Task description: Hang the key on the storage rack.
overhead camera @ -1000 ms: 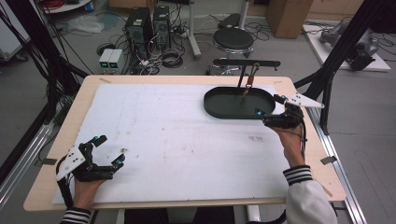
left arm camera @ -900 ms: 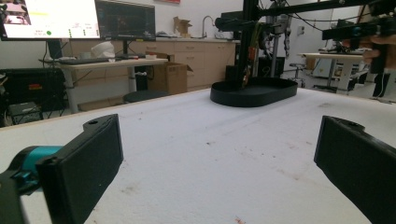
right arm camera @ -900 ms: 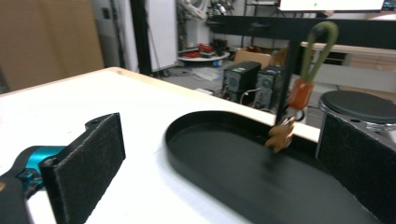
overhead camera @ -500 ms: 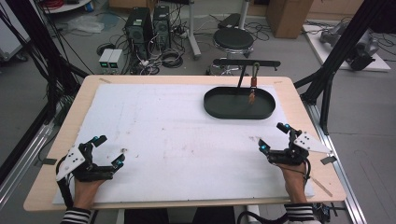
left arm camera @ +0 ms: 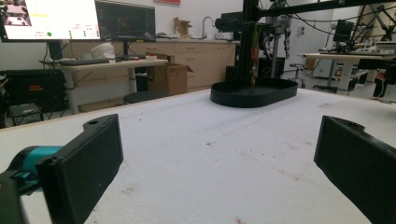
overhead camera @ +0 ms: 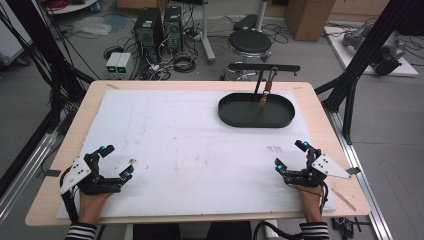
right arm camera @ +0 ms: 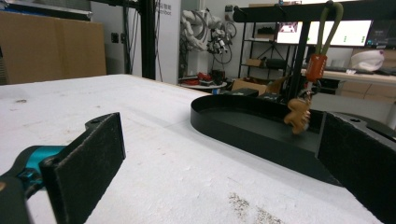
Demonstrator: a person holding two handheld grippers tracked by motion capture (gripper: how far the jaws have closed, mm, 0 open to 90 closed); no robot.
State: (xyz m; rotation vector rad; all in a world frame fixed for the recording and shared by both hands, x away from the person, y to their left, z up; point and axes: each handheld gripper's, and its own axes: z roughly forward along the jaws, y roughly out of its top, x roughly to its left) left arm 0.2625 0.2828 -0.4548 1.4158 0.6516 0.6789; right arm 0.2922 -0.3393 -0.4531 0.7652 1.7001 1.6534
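A black oval tray (overhead camera: pixel 256 111) lies at the far right of the white table sheet (overhead camera: pixel 200 140). Over it a black stand's bar (overhead camera: pixel 264 66) carries a strap with an orange clip and a small tan figure (overhead camera: pixel 263 100); the figure (right arm camera: pixel 298 115) hangs just above the tray (right arm camera: pixel 252 128). My left gripper (overhead camera: pixel 114 162) rests open near the table's front left corner, nothing between its jaws. My right gripper (overhead camera: pixel 291 155) rests open near the front right, well short of the tray. The left gripper view has the tray (left arm camera: pixel 254 92) far ahead.
Bare wooden table edge (overhead camera: pixel 200 217) runs along the front, metal rails (overhead camera: pixel 360 170) along both sides. A stool (overhead camera: pixel 252 42), computer towers (overhead camera: pixel 157 25) and cables stand on the floor behind the table. Desks and monitors (left arm camera: pixel 79 21) fill the room's background.
My right gripper has drawn back from the tray's right end to the table's front right and now rests there open. The left gripper has stayed put.
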